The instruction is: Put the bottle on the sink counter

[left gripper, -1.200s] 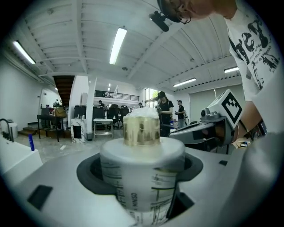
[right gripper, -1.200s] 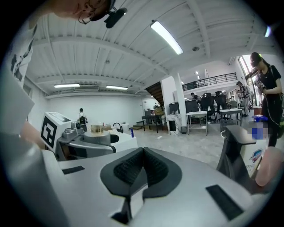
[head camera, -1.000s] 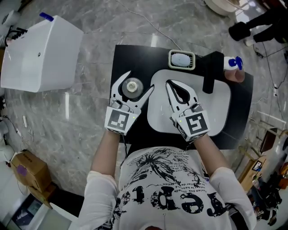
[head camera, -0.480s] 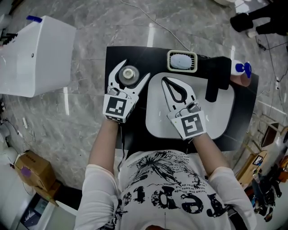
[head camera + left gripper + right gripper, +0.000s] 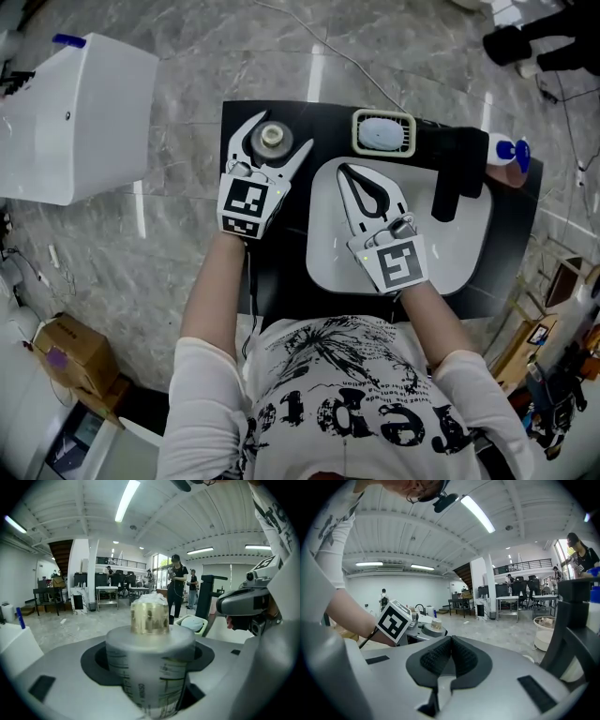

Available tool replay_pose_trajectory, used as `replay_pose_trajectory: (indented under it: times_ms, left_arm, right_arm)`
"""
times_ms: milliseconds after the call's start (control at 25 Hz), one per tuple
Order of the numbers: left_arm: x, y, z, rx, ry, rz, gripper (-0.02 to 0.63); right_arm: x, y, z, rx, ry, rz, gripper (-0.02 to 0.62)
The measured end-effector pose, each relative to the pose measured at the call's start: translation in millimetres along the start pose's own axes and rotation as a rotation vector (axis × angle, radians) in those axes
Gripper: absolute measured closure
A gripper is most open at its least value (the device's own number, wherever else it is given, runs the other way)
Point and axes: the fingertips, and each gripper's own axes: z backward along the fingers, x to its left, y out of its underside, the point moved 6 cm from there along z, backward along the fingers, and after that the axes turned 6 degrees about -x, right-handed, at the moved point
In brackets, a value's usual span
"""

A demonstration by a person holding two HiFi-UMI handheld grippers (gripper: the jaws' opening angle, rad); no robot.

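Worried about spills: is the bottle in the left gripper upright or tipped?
Upright: the bottle, clamped in the left gripper, shows its cap top from above.

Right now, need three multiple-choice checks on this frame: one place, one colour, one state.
1. Where is the bottle? A) in the soap dish B) between the left gripper's jaws, over the black counter C) on the floor
2. Sink basin colour? A) red B) green C) white
3. Right gripper's jaws? A) together, empty B) wide apart C) shut on soap
1B: left gripper view shows the jaws around it. 2C: head view shows it white. 3A: right gripper view shows pads touching, nothing between.
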Motion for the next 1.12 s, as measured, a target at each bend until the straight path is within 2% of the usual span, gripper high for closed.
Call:
replay_pose_trajectory:
  times_ms: [200, 360, 520, 760, 960, 1120]
  left_arm:
    - [-1, 5, -4, 0.062, -0.007, -0.013, 0.255]
    - [0, 6, -5, 0.068, -0.005, -0.014, 0.256]
    - [2, 4, -4, 0.076, 0.017, -0.017, 0.255]
    - [2, 4, 5, 0.115, 0.053, 0.026, 0.255]
    - [5, 6, 20, 0.12, 0.062, -0.018, 0.255]
    - [1, 7, 24, 0.115, 0.095, -0.003, 0.255]
  right_arm:
    - [-2, 2, 1, 0.011, 0.013, -0.019, 0.58]
    - [0, 0, 0, 0.017, 0.015, -0.019, 0.58]
    - [1, 6, 5, 0.097, 0.031, -0.009, 0.58]
    - [4, 0, 9, 0.121, 0.108, -0.053, 0.58]
    - [16, -7, 6, 0.135, 0.162, -0.033, 0.58]
    - [19, -9, 9, 0.142, 0.205, -0.035, 0.58]
